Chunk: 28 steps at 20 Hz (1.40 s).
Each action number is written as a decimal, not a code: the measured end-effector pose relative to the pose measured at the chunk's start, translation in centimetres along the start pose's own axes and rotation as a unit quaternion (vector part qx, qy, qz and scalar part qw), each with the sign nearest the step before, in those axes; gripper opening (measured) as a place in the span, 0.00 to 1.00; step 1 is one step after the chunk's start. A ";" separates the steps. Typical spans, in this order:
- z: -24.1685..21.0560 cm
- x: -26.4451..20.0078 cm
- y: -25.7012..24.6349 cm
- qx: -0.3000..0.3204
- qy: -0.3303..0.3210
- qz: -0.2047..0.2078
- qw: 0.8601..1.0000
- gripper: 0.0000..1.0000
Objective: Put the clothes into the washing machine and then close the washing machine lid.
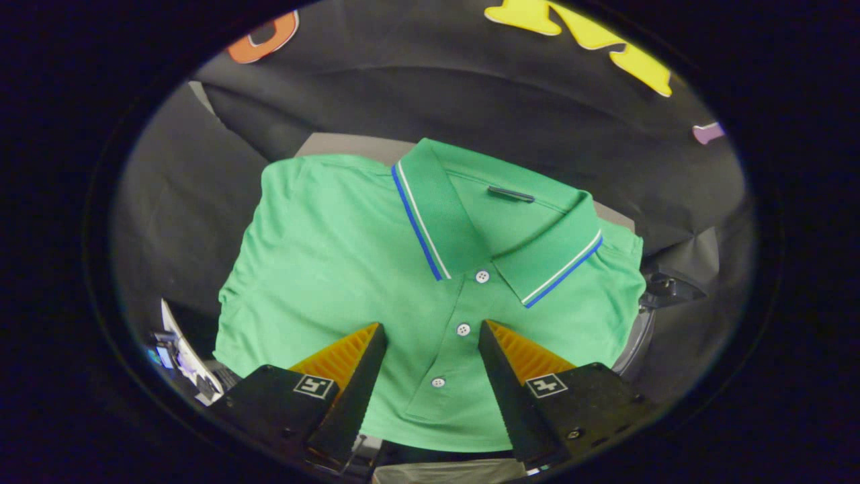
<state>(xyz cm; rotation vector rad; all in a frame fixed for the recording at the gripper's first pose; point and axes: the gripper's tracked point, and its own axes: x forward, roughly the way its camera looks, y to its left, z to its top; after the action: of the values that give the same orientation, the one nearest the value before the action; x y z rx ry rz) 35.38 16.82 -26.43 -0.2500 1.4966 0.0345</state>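
Far to the left, low down beside the left finger, a small pale object (180, 349) with bits of blue on it pokes out of the dark; it is too small and warped to make out.

Next comes the green polo shirt (336, 255), laid flat and folded on a grey surface (342, 144) whose bare top shows as a strip beyond the collar. The sleeves are tucked under and hidden. Its collar, edged in blue and white, lies spread open at the far side, and the buttoned placket runs from there back toward the gripper.

The gripper (432, 335) hangs over the near part of the shirt with its fingers spread wide and nothing held between them. The placket passes through the gap, with one button at the level of the fingertips and another further back between the fingers. Whether the tips touch the cloth I cannot tell. The near hem is cut off under the gripper body.

To the right, a curved grey rim (638, 343) and a dark bracket (668, 288) peek out from under the shirt's edge, mostly covered.
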 end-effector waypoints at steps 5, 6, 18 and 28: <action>0.9 -0.2 -0.7 0.030 0.005 -0.004 1.000 0.62; 0.8 -0.1 -0.9 0.034 0.004 -0.003 0.999 0.51; 1.3 -3.4 -2.0 0.132 -0.022 0.118 0.984 0.08; 1.3 -9.1 -7.6 0.137 -0.092 0.101 0.981 0.08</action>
<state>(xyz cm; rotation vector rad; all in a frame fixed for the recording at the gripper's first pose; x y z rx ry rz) 37.25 10.87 -16.25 0.1262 1.3187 0.0131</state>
